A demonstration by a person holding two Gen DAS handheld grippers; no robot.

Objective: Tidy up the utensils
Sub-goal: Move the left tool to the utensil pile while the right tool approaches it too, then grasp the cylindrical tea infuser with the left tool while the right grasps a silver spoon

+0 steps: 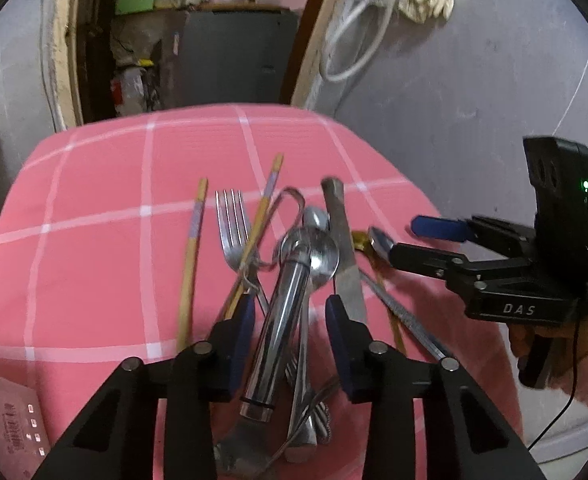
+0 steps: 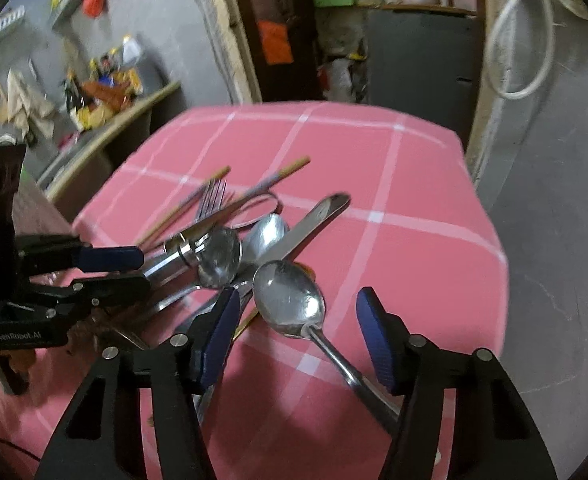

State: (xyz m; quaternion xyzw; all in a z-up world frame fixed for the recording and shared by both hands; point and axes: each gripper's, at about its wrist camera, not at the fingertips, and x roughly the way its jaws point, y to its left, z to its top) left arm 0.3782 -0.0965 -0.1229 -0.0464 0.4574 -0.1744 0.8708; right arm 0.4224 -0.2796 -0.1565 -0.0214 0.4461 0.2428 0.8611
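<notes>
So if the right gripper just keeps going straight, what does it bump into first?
Most likely the big spoon: its bowl and handle lie right between the open jaws of the right gripper. How high the gripper sits above it is hard to judge.

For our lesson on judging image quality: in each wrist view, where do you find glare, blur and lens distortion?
Left wrist view: glare streaks along the chrome handle; the fork is slightly soft; the pink cloth edges bow with fisheye curvature. Right wrist view: highlights on the large spoon; the chopsticks and background clutter are motion-blurred; dark vignette at the corners.
</notes>
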